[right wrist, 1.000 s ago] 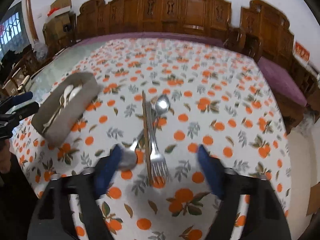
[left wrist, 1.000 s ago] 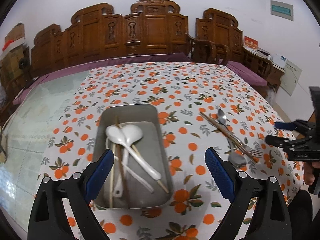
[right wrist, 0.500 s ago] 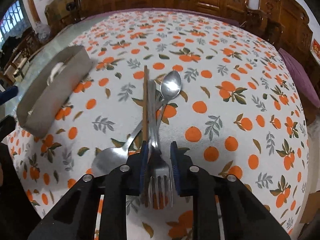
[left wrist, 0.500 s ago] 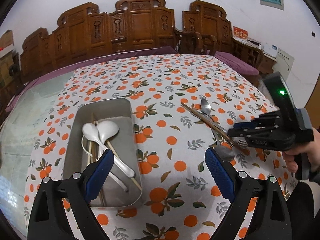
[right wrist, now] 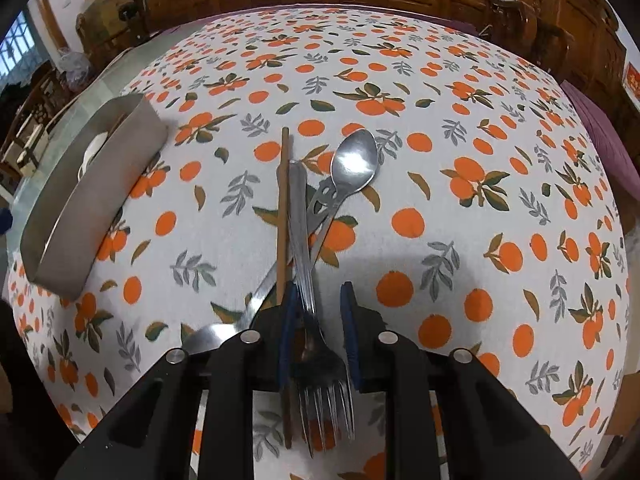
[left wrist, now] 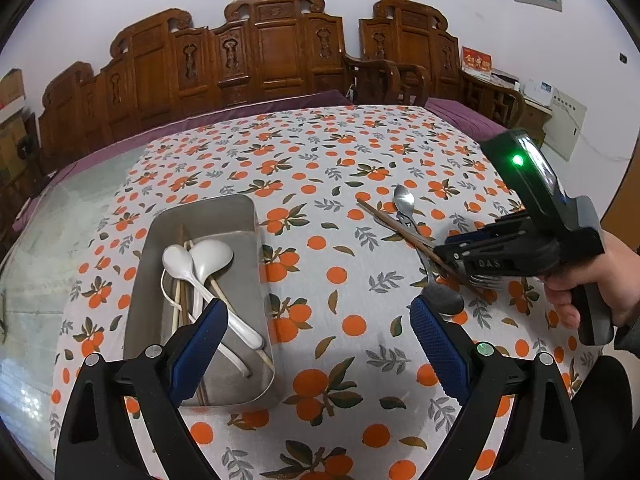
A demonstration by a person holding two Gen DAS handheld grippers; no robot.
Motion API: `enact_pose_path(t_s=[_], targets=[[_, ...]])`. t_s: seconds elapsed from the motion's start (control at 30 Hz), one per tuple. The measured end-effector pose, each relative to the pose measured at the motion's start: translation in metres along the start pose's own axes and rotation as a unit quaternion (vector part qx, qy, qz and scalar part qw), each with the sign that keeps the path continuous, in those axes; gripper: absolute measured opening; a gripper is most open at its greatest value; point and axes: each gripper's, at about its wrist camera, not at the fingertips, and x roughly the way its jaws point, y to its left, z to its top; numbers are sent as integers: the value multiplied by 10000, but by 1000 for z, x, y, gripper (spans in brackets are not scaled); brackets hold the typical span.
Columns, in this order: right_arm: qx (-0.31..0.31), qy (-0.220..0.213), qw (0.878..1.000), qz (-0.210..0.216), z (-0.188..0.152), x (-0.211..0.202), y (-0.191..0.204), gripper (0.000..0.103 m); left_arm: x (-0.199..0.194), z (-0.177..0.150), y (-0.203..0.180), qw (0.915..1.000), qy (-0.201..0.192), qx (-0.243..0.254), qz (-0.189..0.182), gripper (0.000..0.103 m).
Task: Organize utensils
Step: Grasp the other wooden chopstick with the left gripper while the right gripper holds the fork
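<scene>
Right gripper [right wrist: 316, 312]: jaws closing, narrow, around the fork [right wrist: 310, 292]; chopstick [right wrist: 283, 208] just outside its left pad; two steel spoons [right wrist: 354, 160] crossing beneath. Left gripper [left wrist: 320, 344]: wide, empty, above the tray [left wrist: 244, 216] of white spoons [left wrist: 200, 260].
</scene>
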Motion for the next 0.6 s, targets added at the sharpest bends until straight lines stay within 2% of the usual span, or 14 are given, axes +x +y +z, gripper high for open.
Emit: enact_pose_path(t_s=[0.03, 0.1, 0.2, 0.37, 0.6], targets=[[9, 9, 10000, 96, 0, 1, 0, 10, -1, -1, -2, 10000, -1, 29, 24, 89], [-41, 32, 9998, 176, 0, 0, 3, 8, -1, -2, -3, 10000, 8, 72, 41, 89], [-170, -17, 9998, 112, -5, -3, 9, 8, -1, -4, -7, 9999, 16, 138, 59, 89], [-130, -338, 9993, 90, -16, -25, 5, 8, 4, -9, -16, 9997, 76, 230, 57, 89], [31, -469, 9987, -211, -45, -46, -25, 8, 1, -5, -38, 9993, 60, 367, -25, 89]])
